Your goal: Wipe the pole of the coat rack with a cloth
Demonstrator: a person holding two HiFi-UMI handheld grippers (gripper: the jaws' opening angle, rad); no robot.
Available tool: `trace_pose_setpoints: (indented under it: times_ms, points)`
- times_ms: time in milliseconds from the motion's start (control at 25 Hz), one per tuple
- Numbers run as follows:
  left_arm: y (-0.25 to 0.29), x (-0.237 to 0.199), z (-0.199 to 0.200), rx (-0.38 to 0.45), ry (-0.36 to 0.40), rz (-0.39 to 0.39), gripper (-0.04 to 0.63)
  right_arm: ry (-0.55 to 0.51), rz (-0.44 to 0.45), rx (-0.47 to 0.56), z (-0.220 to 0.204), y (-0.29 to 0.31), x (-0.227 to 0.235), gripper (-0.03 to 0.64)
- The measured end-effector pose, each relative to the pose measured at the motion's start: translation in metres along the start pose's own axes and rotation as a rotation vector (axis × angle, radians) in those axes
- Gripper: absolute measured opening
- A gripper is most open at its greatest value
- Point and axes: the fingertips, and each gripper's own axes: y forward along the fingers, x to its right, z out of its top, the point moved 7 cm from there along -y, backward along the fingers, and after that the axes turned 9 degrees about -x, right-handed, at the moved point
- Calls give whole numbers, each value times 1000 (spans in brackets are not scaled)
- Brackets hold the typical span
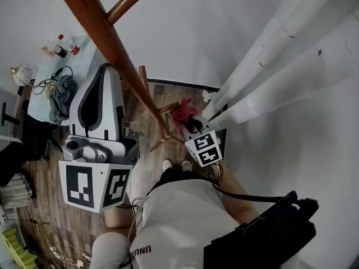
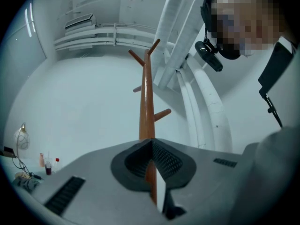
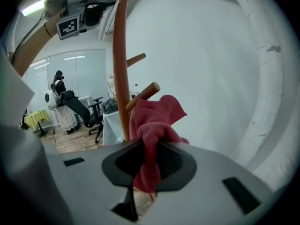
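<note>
The brown wooden coat rack pole [image 1: 106, 35] slants from the top left of the head view down to its base legs [image 1: 161, 142]. My left gripper [image 1: 106, 70] is high on the pole, and in the left gripper view the pole [image 2: 146, 102] runs between its jaws, which are shut on it [image 2: 151, 149]. My right gripper [image 1: 192, 126] is low by the base, shut on a red cloth [image 1: 182, 112]. In the right gripper view the cloth [image 3: 152, 121] bunches out of the jaws [image 3: 149, 150] against the pole [image 3: 121, 69] under a short peg [image 3: 143, 95].
Thick white pipes [image 1: 269, 55] run down the wall just right of the rack. A table [image 1: 42, 102] with bottles, cables and a grey garment stands at the left. Office chairs [image 3: 91, 114] and a person [image 3: 58, 97] are farther back. The floor is wooden.
</note>
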Motion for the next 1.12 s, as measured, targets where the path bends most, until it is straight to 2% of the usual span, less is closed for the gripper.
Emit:
trace_pose_setpoints:
  times_ms: [240,600,1120]
  points:
    - [-5,-8,-15,-53,-12,24,9,-68,62,-38,3,18,-22,71]
    - [-18,-22,-35,-114,-50,73,9,-138,88,-67,12,35,-34,71]
    - [-26,-27,-42,-123,-77,106,9,-188,205,-68,7,24,-47,71]
